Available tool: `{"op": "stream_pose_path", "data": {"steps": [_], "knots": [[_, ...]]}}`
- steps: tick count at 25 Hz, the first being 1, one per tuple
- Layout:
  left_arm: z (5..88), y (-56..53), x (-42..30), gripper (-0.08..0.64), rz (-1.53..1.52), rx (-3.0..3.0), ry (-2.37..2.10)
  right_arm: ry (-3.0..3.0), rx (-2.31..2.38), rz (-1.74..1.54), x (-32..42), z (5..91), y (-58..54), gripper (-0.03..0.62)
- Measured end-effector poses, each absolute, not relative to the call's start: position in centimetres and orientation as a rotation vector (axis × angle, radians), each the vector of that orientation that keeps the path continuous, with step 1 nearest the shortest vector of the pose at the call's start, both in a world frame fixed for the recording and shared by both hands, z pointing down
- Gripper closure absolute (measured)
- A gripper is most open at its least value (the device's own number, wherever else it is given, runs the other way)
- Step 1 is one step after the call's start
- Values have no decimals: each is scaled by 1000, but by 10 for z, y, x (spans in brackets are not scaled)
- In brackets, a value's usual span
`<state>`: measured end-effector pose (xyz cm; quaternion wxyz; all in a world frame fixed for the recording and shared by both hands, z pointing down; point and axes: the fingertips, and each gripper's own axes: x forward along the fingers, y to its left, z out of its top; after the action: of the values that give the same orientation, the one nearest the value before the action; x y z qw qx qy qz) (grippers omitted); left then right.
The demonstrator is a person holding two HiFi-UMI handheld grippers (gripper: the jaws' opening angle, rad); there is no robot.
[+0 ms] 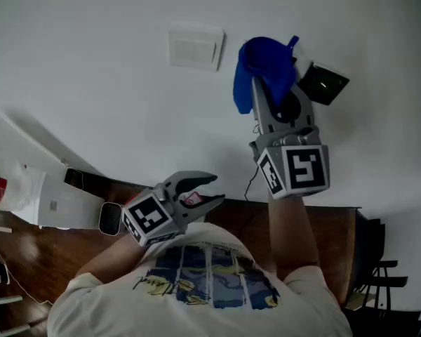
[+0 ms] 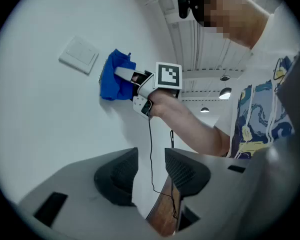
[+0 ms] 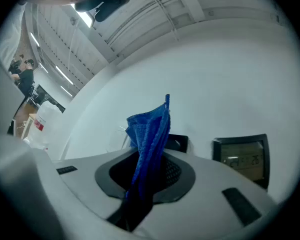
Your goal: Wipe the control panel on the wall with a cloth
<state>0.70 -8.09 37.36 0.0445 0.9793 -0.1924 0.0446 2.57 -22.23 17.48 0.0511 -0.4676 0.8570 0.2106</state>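
A black control panel (image 1: 324, 83) with a lit display (image 3: 242, 156) hangs on the white wall. My right gripper (image 1: 275, 93) is raised to the wall just left of the panel, shut on a bunched blue cloth (image 1: 263, 65) that sticks up between its jaws (image 3: 149, 139). The cloth is close to the wall, beside the panel and not over it. In the left gripper view the cloth (image 2: 115, 76) and right gripper (image 2: 132, 76) show against the wall. My left gripper (image 1: 209, 192) stays low near my chest, open, with nothing between its pads (image 2: 150, 166).
A white switch plate (image 1: 195, 48) sits on the wall left of the cloth. A thin cable (image 1: 251, 181) hangs from the right gripper. A white container with a red label (image 1: 14, 188) stands at the far left. A dark chair (image 1: 382, 279) is at the lower right.
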Motion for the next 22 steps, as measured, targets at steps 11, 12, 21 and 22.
{"op": "stream_pose_path", "data": {"steps": [11,12,21,22], "knots": [[372,-82,14,416,125,2983,-569,2520,-1596,647,86,178,-222,506],[371,-82,15,416,124,2981,-569,2515,-1606,649,89,179,-222,506],[371,-79,17,416,125,2989,-555,2458,-1693,647,123,177,-217,506],[371,-79,17,416,129,2992,-551,2448,-1709,644,130,177,-217,506]]}}
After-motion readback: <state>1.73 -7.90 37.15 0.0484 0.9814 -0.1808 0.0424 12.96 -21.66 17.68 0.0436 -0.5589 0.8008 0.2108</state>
